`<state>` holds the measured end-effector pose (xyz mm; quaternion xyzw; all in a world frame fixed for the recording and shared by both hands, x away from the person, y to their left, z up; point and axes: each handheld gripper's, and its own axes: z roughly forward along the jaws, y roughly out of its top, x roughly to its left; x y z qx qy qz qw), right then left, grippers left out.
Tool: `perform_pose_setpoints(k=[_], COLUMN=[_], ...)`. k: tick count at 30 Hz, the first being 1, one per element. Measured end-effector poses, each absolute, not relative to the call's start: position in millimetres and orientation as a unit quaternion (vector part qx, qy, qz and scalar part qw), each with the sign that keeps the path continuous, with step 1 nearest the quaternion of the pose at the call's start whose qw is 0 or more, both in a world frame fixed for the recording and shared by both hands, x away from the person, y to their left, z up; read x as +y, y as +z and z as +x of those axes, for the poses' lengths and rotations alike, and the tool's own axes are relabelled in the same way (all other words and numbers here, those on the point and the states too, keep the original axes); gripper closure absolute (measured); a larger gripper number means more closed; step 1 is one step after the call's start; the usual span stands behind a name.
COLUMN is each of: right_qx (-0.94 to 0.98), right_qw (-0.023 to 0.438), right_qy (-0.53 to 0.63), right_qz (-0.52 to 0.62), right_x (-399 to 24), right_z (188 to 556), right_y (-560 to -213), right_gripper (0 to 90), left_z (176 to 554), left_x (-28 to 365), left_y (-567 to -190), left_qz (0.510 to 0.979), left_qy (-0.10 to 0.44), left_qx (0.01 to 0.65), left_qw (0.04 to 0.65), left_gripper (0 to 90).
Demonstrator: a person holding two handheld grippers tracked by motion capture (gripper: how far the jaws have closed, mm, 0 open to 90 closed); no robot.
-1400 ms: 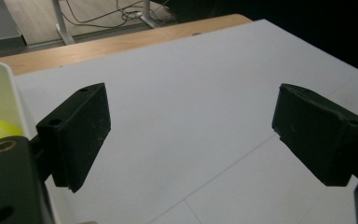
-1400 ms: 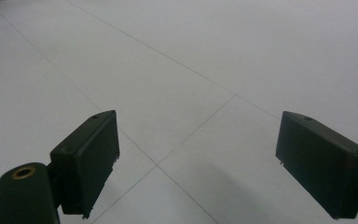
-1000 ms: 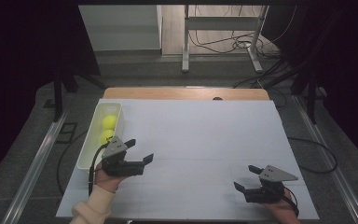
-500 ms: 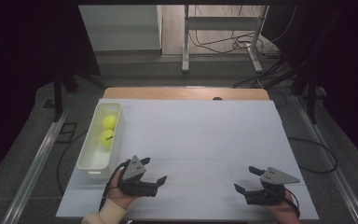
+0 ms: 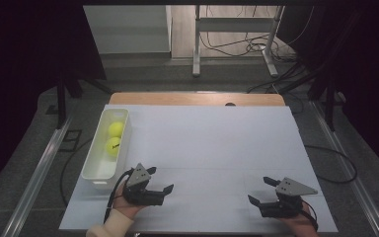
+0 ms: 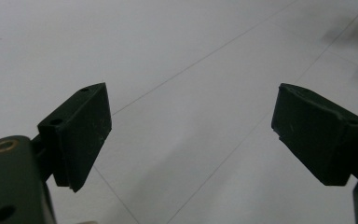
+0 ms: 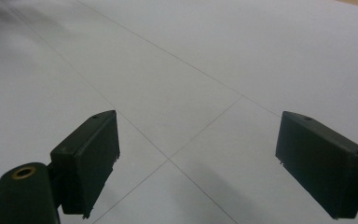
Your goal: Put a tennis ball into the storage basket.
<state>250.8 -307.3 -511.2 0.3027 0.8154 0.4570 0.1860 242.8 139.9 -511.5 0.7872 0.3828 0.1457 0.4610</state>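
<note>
A: Sitting in the white tray [image 5: 94,174], two tennis balls [image 5: 114,138]: light, fuzzy, springy.
B: Left tool [image 5: 162,189] just beside the tray, right tool [image 5: 261,189] well apart, both released. Pinch across a ball's middle.

The left hand-held gripper [image 5: 159,183] now sits nearer the person's edge of the tabletop [image 5: 212,148], clear of the white bin [image 5: 94,170], apparently lower; both tennis balls [image 5: 113,146] are exposed.
</note>
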Motion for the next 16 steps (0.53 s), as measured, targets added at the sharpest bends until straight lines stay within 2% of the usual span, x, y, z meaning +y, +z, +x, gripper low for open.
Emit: perform_pose_setpoints(k=[16], right_qx=[0.814], right_qw=[0.186], right_qy=[0.458], right_qz=[0.304], right_x=[-307.9], right_z=[249.9], right_y=[-511.0], right_gripper=[13.8], left_z=[245.8], left_x=[142.2], left_y=[-512.5], left_qz=[0.787], left_qy=[0.144], left_qx=[0.385], left_qw=[0.46], left_gripper=[12.8])
